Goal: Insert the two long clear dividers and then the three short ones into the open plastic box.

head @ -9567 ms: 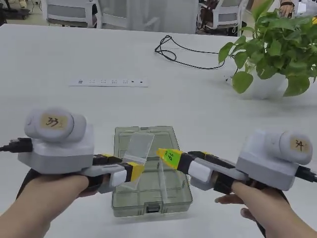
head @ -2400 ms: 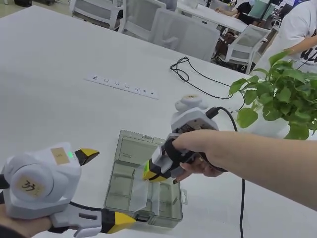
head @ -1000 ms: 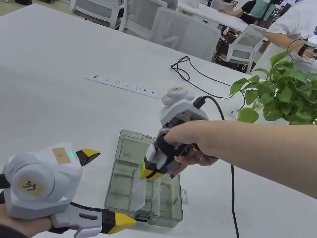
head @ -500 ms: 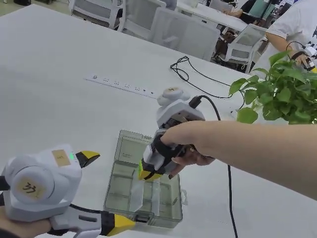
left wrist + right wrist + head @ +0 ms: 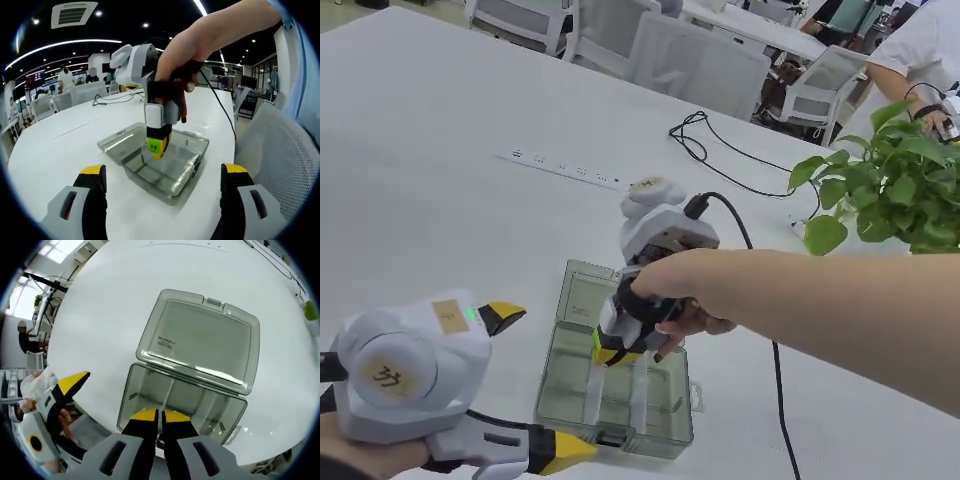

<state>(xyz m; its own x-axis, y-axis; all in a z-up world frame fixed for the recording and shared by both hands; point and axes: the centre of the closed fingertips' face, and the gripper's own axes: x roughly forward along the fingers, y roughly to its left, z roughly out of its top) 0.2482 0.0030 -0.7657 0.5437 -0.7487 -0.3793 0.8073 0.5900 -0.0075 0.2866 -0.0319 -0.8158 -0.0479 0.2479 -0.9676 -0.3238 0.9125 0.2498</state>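
Note:
The open plastic box [image 5: 553, 350] lies on the white table, its lid [image 5: 586, 291] flat on the far side. My right gripper [image 5: 610, 353] points straight down into the box, shut on a clear divider [image 5: 592, 392] that stands in the left half. Another clear divider [image 5: 639, 385] stands upright just to its right. In the right gripper view the jaws [image 5: 159, 415] are pressed together over the box [image 5: 128, 399] and lid [image 5: 200, 340]. My left gripper [image 5: 535, 383] stands open at the near left, holding nothing. In the left gripper view the box [image 5: 176, 193] lies ahead of the spread jaws [image 5: 162, 200], and the right gripper [image 5: 156, 147] dips into it.
A white power strip [image 5: 565, 167] and a coiled black cable [image 5: 720, 150] lie further back on the table. A potted plant [image 5: 890, 180] stands at the right. The right gripper's cable [image 5: 765, 340] trails across the table to the right of the box. Chairs stand behind the table.
My right gripper has shifted a little to the left over the box with the divider in it. The left gripper has kept its place and stays open.

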